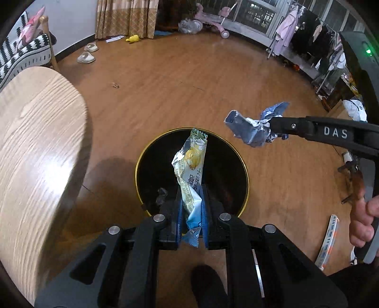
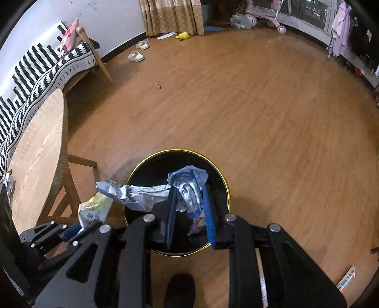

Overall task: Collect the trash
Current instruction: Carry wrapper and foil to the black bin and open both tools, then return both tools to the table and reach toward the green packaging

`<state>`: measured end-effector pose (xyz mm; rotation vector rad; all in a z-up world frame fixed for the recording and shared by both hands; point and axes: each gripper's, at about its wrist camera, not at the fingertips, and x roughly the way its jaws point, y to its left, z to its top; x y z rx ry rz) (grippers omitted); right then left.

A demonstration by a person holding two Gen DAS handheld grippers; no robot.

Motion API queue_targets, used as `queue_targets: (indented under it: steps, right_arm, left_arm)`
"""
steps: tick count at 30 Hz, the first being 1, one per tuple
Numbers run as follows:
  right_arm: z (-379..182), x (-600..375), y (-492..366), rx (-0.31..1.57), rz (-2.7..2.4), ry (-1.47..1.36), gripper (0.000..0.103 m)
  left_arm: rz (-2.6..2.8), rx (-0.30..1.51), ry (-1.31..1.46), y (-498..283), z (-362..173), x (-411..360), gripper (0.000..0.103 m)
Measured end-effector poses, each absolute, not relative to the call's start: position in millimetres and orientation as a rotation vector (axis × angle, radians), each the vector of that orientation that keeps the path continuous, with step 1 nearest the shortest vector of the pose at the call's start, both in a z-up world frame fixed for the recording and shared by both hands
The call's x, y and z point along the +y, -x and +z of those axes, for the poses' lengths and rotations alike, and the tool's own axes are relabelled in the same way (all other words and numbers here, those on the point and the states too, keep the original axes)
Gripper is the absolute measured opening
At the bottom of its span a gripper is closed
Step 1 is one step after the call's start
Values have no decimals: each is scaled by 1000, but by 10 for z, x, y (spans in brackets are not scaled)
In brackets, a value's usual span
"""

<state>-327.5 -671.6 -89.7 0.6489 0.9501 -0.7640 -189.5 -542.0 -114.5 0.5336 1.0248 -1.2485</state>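
A black round bin with a gold rim stands on the wooden floor below both grippers. My left gripper is shut on a long white and yellow snack wrapper that hangs over the bin's mouth; the right wrist view shows this wrapper and the left gripper at lower left. My right gripper is shut on a crumpled blue and silver wrapper above the bin; the left wrist view has that wrapper at the right gripper, right of the bin. A small dark scrap lies inside the bin.
A light wooden round table stands left of the bin. A striped sofa, slippers, a pink ride-on toy and a clothes rack line the room's far edges. A hand grips the right handle. A flat packet lies on the floor.
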Motion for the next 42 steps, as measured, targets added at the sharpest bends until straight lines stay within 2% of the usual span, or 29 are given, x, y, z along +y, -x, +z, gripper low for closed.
queue_targets:
  steps: [8,9,11,12,13,17,20,22,27,34,42]
  right_arm:
    - [-892,-6789,3355,931,-753,-690,22]
    - [-886,-6806,3372,927,-751,-692,22]
    - [-873,-6837,3387,914,-751,-704,34]
    - [-877,-6843,3402,911,-751,-710,53]
    - [-872,-6846,3409,904,-751,-714,67]
    - [-835,-6820,3419,894,-764,-701,67]
    - [-817,-6819,3420,894,-780,-695,69]
    - [-791,-6802,3412,891,-788,-690,74]
    - [-595,-6631,3241,854,-755,-653,77]
    - [-245,-5991,2469,817,-599,-555,81]
    - [-64,-4865,1206,858,-354,-439,82]
  left_arm:
    - [-1261,1046,-510,1923,-1175,-5582,12]
    - [-1259,1046,-506,1952,-1170,-5588,15]
    - [-1255,1060,-499,1943,-1180,-5571,34]
    - [-1254,1059,-491,1951,-1176,-5568,46]
    - [-1252,1050,-489,1948,-1163,-5549,48]
    - [-1254,1039,-489,1940,-1116,-5516,53]
    - [-1256,1025,-482,1927,-1060,-5455,61]
    - [-1254,1010,-477,1917,-985,-5399,76]
    - [-1235,952,-408,1812,-635,-5131,93]
    - [-1094,886,-325,1350,-232,-4372,96]
    - [-747,876,-194,400,54,-2921,96]
